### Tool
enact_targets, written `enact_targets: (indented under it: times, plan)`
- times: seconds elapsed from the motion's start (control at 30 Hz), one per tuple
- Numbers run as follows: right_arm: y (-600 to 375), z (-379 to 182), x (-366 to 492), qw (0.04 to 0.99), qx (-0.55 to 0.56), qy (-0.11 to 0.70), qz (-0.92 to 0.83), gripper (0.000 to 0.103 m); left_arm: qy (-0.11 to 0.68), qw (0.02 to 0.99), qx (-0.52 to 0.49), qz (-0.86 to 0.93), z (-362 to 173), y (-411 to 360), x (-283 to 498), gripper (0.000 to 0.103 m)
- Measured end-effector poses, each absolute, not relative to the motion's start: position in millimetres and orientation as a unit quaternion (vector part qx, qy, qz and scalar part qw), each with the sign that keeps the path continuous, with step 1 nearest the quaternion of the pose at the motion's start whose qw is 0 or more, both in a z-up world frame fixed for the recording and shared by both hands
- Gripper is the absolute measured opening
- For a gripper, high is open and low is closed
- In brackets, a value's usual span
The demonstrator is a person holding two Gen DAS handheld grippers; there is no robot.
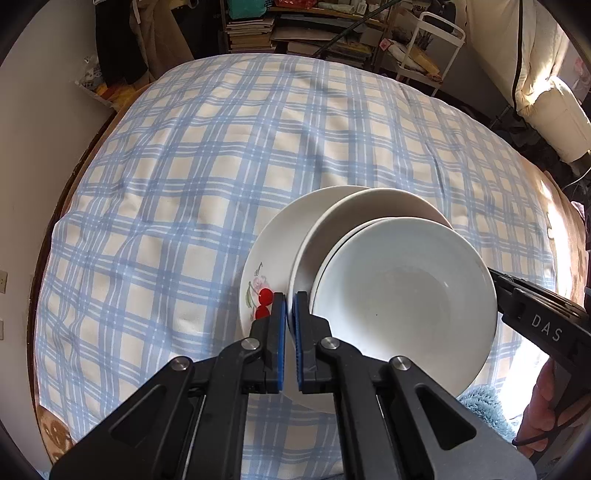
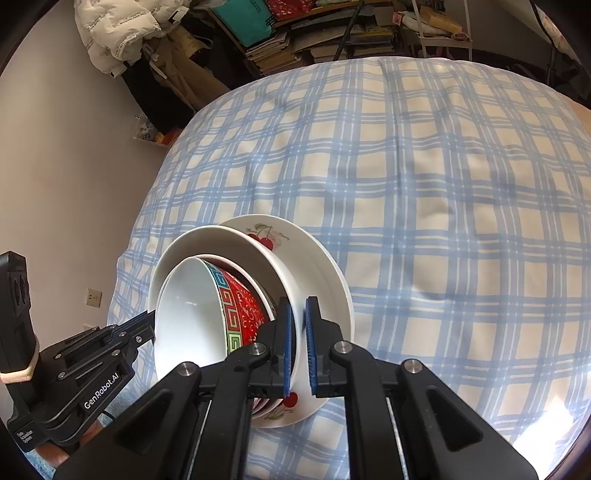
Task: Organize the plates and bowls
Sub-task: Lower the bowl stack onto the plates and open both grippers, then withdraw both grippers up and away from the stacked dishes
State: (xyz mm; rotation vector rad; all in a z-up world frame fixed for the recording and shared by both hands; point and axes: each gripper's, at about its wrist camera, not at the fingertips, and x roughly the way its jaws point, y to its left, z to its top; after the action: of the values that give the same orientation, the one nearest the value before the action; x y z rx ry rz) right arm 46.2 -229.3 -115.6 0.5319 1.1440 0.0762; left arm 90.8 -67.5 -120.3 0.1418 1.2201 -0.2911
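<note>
Blue-padded and nearly closed, the left gripper pinches the near rim of a white plate in a tilted stack of crockery. From its own camera, that stack reads as 3 pieces: a cherry-printed plate at the bottom, the white plate over it, and a deep white bowl nested on top, facing the lens.

On the opposite side, the right gripper is likewise narrowed to a slim gap and clamps the rim of the same white plate, though it is hard to say if the cherry plate's edge is caught there too. From here the bowl shows a red outside with a green and blue key-pattern band, and there may be a 2nd bowl tucked behind it.

All of it sits low over a blue-and-cream checked cloth covering the bench; the cherry plate's lower edge looks to be touching the cloth. Behind stands a shelf crowded with books, and a white puffy jacket hangs by the wall.
</note>
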Motion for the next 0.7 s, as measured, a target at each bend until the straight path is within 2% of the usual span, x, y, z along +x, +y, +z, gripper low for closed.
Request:
enact_targets:
  times: [0.23, 0.37, 0.47, 0.53, 0.6, 0.67, 0.7]
  plan:
    - [-228.6, -117.0, 47.8, 0.809, 0.231, 0.539, 0.037, 0.01, 0.562, 0.812, 0.078, -0.138, -123.0, -69.0, 88.4, 0.004]
    - [-225.7, -113.8, 47.1, 0.815, 0.211, 0.539, 0.035, 0.01, 0.544, 0.824, 0.092, -0.129, -118.8, -69.0, 83.3, 0.012]
    - [-221.8, -101.5, 42.2, 0.834, 0.176, 0.522, 0.021, 0.011, 0.511, 0.843, 0.115, -0.125, -106.4, -71.6, 74.4, 0.013]
    - [-221.9, -92.9, 38.7, 0.843, 0.164, 0.511, 0.02, 0.014, 0.493, 0.853, 0.121, -0.122, -98.0, -71.1, 68.3, 0.014]
    - [-223.9, -86.8, 34.5, 0.847, 0.164, 0.505, 0.017, 0.028, 0.48, 0.861, 0.121, -0.117, -90.5, -68.4, 61.7, 0.017]
    - [-225.9, -80.5, 28.5, 0.853, 0.16, 0.497, 0.009, 0.037, 0.466, 0.87, 0.122, -0.109, -82.5, -63.2, 54.4, 0.019]
    - [-227.0, -76.4, 24.8, 0.856, 0.155, 0.492, 0.005, 0.037, 0.46, 0.873, 0.122, -0.106, -78.6, -60.5, 50.8, 0.02]
